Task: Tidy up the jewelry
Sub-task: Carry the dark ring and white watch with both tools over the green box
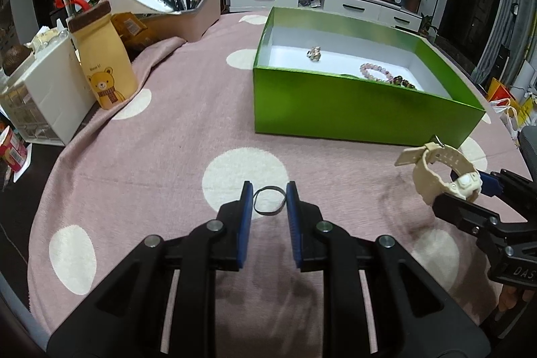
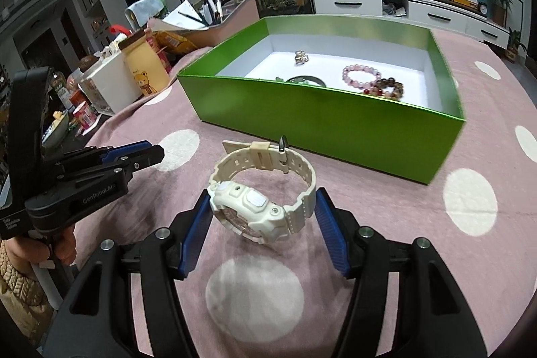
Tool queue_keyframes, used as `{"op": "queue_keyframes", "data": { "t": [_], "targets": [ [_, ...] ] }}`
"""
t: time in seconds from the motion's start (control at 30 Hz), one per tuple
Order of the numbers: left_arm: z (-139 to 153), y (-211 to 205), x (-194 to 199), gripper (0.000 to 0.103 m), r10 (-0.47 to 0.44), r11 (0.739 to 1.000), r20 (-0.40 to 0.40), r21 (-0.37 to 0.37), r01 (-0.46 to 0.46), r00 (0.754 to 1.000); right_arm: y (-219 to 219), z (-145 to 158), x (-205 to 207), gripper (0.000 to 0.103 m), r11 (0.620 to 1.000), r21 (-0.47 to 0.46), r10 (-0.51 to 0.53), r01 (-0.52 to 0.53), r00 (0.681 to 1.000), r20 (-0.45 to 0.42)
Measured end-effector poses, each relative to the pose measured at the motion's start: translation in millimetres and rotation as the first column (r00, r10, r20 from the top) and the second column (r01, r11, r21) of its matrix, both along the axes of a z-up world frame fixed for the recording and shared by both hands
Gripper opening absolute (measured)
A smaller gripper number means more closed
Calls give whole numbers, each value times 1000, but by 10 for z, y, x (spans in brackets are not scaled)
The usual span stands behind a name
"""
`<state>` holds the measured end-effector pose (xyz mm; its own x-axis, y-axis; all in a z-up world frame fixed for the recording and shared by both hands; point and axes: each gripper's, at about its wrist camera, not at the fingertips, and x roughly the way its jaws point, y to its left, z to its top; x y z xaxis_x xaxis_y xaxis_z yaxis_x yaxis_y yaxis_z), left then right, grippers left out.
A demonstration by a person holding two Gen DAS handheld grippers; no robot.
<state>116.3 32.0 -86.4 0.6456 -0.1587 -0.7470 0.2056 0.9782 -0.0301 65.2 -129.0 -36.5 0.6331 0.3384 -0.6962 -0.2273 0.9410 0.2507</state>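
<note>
Most of the sorting looked done. The green box [image 2: 322,119], filling the upper middle of the right wrist view, already held a small metal trinket [image 2: 301,57] near its back wall, a pink bead bracelet [image 2: 360,74], a darker brown bead bracelet [image 2: 391,87] touching it, and something green and ring-shaped [image 2: 303,79] half hidden behind the front wall.

Two pieces were not yet in. The cream watch [image 2: 260,193] sat in the centre of that view, caught between the blue pads of the right gripper [image 2: 265,223]; the jaws stood fairly wide, yet the watch body and strap seemed pressed on both sides. In the left wrist view the watch [image 1: 443,173] appeared at the right edge, lifted off the pink dotted cloth [image 1: 151,156] and just short of the box's near wall.

The left gripper [image 1: 268,200], low in the centre of its own view, had its jaws drawn narrow around a thin dark ring [image 1: 268,202]. The ring spanned the gap between the pads and looked pinched, though I could not be sure of the contact.

By my reckoning, the watch and the ring had only to be carried over the wall and released.
</note>
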Motion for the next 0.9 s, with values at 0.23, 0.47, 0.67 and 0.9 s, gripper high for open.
{"op": "queue_keyframes", "data": {
  "t": [0.23, 0.47, 0.67, 0.9],
  "targets": [
    [150, -109, -111, 20, -18, 1000, 27, 12, 18, 999, -140, 146, -180, 62, 999, 26, -28, 27, 999, 39],
    [348, -232, -218, 20, -42, 999, 69, 27, 40, 997, -282, 322, -342, 62, 997, 49, -58, 54, 994, 90],
    [512, -327, -309, 20, -60, 998, 104, 34, 56, 993, -416, 446, -456, 62, 995, 68, -85, 76, 988, 129],
    [708, -456, -370, 20, -82, 996, 142, 43, 76, 987, -538, 597, -551, 62, 992, 90, -108, 93, 979, 175]
  ]
}}
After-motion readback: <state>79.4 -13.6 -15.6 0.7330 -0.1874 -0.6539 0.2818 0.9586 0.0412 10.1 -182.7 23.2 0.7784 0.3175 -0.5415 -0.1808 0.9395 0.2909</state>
